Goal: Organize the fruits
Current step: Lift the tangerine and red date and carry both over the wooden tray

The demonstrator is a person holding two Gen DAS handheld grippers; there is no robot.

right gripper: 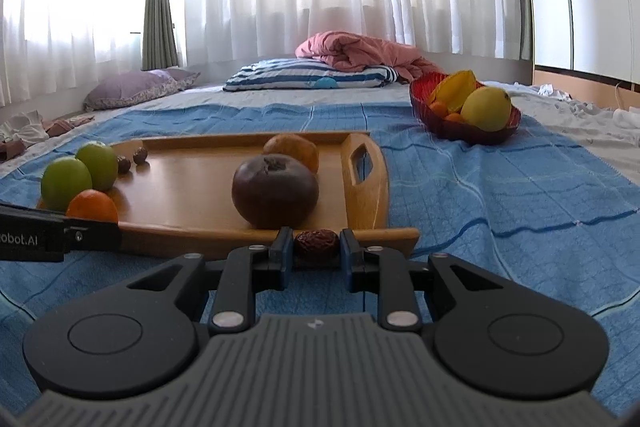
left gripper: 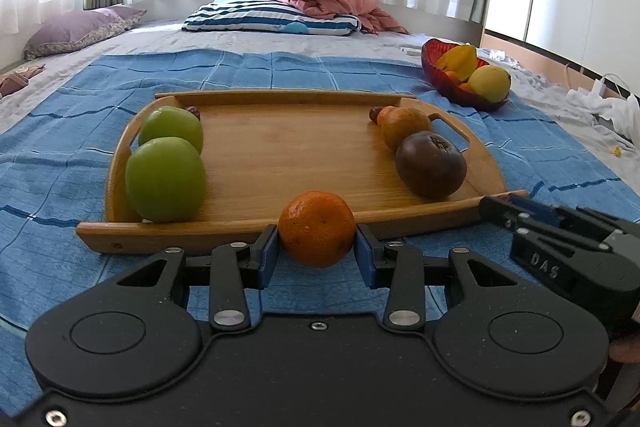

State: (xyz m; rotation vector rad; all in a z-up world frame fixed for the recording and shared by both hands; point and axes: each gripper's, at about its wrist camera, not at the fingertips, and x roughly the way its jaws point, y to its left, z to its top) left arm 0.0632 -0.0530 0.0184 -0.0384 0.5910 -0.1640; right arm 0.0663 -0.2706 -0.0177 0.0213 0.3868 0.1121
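Holding a tangerine [left gripper: 317, 229] in my left claw [left gripper: 316, 247] and a dried date [right gripper: 316, 244] in my right claw [right gripper: 316, 251], both clamped; next I'd set each beside its kind on the wooden tray [left gripper: 280, 147].

Two green apples [left gripper: 166, 179], one tray [left gripper: 280, 143], one bowl [left gripper: 460, 95].

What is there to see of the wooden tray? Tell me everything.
The wooden tray is light bamboo-like wood, rounded, with raised rims and a cut-out handle on at least one end. It lies flat on the blue cloth, holding two green fruits at one end, a dark fruit and an orange-brown fruit at the other.
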